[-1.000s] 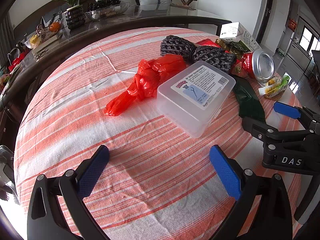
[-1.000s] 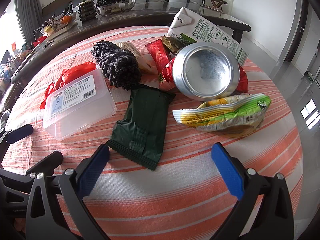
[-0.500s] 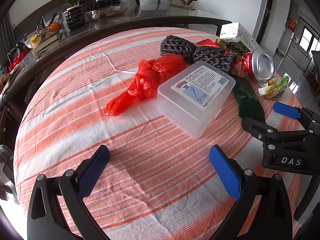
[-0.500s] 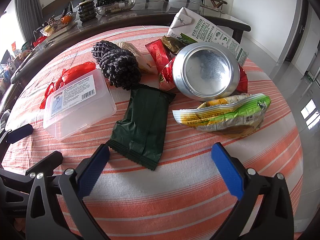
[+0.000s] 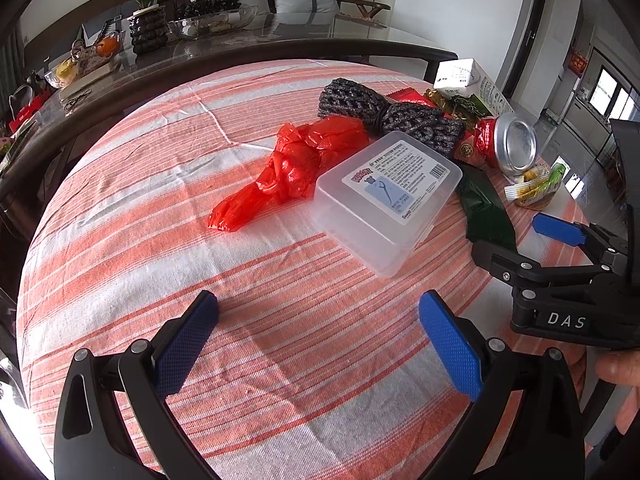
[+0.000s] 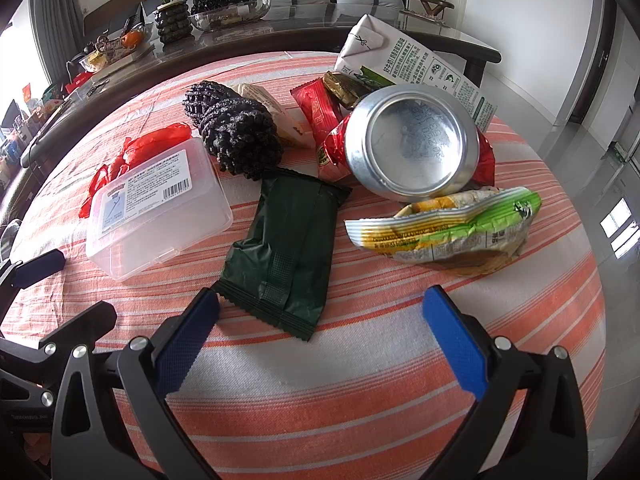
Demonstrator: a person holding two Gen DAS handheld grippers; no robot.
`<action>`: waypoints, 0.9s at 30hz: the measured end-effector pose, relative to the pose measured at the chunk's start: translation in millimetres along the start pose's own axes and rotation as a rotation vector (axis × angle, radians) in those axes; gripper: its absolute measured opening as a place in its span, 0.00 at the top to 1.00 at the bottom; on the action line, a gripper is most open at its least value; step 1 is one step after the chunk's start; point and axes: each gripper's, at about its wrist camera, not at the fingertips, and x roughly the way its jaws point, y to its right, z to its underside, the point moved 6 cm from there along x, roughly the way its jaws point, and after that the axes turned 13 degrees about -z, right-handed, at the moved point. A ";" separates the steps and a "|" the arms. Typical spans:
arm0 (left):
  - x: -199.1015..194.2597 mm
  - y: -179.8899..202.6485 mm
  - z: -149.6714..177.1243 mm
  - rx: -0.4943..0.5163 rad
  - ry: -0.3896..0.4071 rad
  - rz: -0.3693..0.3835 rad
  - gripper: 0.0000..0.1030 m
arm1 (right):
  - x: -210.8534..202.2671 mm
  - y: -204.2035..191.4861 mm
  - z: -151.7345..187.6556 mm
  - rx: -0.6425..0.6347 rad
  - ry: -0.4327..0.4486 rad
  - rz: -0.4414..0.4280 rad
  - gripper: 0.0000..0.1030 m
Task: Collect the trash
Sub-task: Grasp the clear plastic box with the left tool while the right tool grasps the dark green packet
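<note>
Trash lies on a striped tablecloth (image 5: pixel 120 240). A clear plastic box (image 5: pixel 386 196) sits in the middle, a crumpled red plastic bag (image 5: pixel 296 164) to its left. In the right wrist view I see the box (image 6: pixel 156 204), a dark green wrapper (image 6: pixel 288 248), a red can (image 6: pixel 412 144) on its side, a yellow-green snack bag (image 6: pixel 444 228), a milk carton (image 6: pixel 416 64) and a dark knitted bundle (image 6: pixel 236 132). My left gripper (image 5: pixel 318 336) is open and empty, short of the box. My right gripper (image 6: pixel 320 336) is open and empty, just short of the green wrapper.
Red snack wrappers (image 6: pixel 316 108) lie behind the can. A dark rail (image 5: pixel 240 56) curves behind the table. Beyond it a glass table holds a potted plant (image 5: pixel 146 20), a fruit bowl (image 5: pixel 212 20) and clutter. The right gripper body (image 5: pixel 568 280) shows at the right of the left wrist view.
</note>
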 end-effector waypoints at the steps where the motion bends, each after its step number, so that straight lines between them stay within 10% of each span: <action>1: -0.4 1.4 -1.3 0.012 0.005 0.031 0.04 | -0.2 0.2 0.2 0.001 -0.001 -0.005 0.04; 16: -9.2 64.6 -22.6 0.308 0.095 0.314 0.05 | -43.9 15.2 54.7 -0.052 -0.012 -0.052 0.04; 27: 13.7 74.8 -56.9 0.238 0.054 0.158 0.15 | -48.1 18.0 57.8 -0.040 -0.001 -0.073 0.04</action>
